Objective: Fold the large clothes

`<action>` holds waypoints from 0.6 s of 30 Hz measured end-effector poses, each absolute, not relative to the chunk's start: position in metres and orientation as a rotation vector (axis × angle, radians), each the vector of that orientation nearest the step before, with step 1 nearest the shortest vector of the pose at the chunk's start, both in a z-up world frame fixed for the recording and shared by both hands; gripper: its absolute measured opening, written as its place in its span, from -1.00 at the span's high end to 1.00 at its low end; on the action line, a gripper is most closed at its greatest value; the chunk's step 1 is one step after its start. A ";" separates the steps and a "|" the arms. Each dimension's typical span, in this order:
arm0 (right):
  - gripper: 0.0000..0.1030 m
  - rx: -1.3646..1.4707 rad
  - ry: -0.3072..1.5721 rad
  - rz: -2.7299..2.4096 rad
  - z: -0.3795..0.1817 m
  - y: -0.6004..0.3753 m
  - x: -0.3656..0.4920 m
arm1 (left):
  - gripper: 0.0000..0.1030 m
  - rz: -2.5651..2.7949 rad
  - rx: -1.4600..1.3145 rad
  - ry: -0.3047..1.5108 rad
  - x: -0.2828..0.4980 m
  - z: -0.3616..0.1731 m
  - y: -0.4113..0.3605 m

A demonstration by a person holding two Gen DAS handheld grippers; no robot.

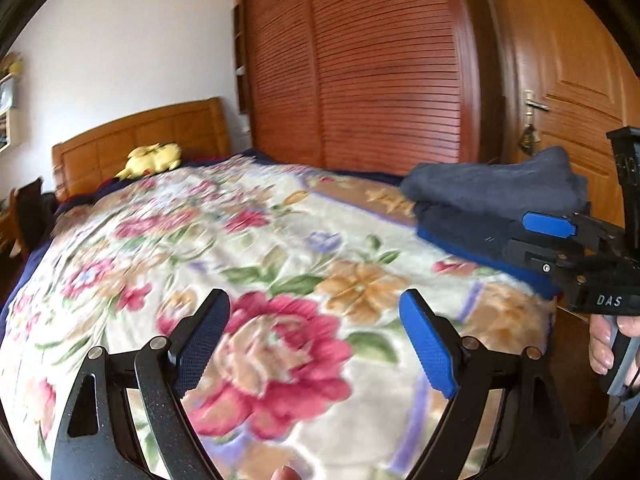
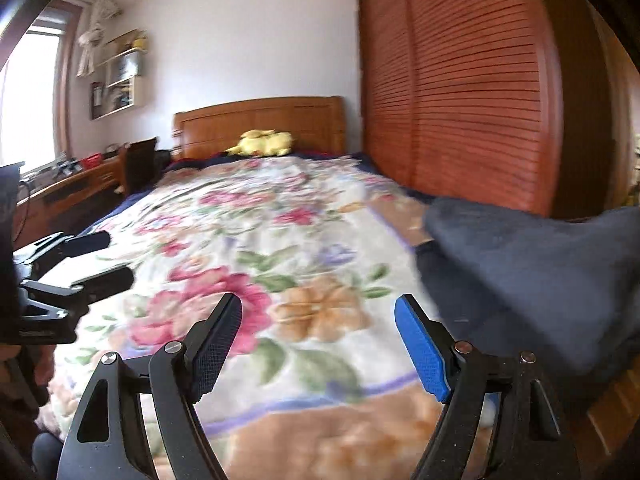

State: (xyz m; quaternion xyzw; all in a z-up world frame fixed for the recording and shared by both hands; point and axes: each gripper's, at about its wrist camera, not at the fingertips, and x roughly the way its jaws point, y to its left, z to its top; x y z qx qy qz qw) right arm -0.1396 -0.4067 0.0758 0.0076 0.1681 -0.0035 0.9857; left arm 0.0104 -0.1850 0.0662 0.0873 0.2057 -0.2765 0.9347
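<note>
I see dark clothes (image 2: 532, 280) stacked folded at the bed's (image 1: 280, 240) right edge; left tongs (image 1: 316, 344) and right tongs (image 2: 320, 348) both gape empty, nothing left spread out.

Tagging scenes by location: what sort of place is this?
A home bedroom, most likely. A bed with a floral blanket and wooden headboard fills the view, a louvred wardrobe stands beside it, and a yellow plush toy lies by the headboard.
</note>
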 end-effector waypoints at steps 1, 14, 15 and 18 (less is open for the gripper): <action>-0.56 0.009 0.338 -0.001 0.074 -0.402 -0.136 | -0.69 -0.543 0.174 0.424 0.013 0.062 -0.177; -0.56 0.020 0.317 0.128 0.052 -0.361 -0.076 | -0.69 -0.310 0.073 0.376 0.008 0.032 -0.091; -0.56 0.021 0.307 0.140 0.051 -0.359 -0.075 | -0.69 -0.291 0.066 0.372 0.007 0.030 -0.085; -0.56 0.042 0.283 0.166 0.043 -0.357 -0.071 | -0.69 -0.240 0.038 0.365 0.004 0.024 -0.067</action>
